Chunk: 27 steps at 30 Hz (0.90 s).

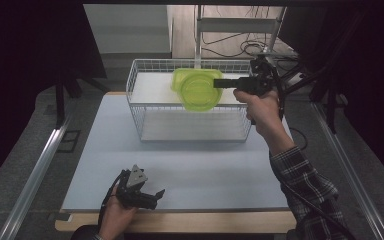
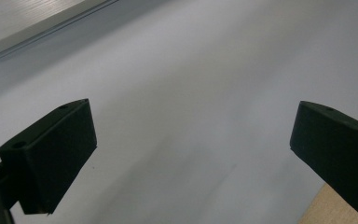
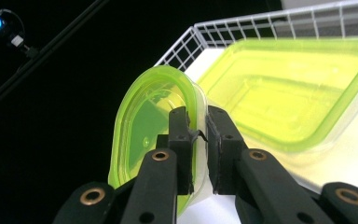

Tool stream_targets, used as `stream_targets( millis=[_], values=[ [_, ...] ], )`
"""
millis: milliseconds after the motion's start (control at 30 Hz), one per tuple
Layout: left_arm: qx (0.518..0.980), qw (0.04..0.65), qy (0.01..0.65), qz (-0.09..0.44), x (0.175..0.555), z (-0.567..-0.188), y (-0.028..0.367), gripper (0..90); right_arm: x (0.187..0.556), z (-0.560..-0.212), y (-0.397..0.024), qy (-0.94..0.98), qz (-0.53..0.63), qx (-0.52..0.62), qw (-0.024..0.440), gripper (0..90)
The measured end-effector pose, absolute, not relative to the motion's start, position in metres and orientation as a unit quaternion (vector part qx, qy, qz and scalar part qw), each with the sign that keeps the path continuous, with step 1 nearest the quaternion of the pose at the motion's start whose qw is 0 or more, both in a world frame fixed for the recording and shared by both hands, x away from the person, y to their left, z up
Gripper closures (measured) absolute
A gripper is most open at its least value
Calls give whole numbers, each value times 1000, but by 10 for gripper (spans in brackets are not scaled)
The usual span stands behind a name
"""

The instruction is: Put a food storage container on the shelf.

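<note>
Pale table (image 1: 190, 175) with wooden front edge, cables (image 1: 240, 49) on the floor beyond.

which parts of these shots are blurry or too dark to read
High view: surroundings beyond the table are near black. Left gripper view: the jaws are soft against the evenly lit tabletop. Right gripper view: the gripped green container is fairly sharp, the second green container behind is blurred, the background black.
</note>
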<state>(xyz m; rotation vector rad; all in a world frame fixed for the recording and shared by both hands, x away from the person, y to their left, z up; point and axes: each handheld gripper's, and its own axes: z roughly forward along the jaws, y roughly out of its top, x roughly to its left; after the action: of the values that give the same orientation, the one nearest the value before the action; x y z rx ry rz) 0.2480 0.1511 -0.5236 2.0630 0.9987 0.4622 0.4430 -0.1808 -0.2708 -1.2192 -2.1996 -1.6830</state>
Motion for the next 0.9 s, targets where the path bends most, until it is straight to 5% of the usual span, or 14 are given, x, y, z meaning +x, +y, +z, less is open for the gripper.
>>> stream_targets(
  millis=[900],
  values=[
    [816, 389, 389, 178, 248, -524, 151, 4, 493, -263, -163, -683, -566, -462, 6, 808]
  ],
)
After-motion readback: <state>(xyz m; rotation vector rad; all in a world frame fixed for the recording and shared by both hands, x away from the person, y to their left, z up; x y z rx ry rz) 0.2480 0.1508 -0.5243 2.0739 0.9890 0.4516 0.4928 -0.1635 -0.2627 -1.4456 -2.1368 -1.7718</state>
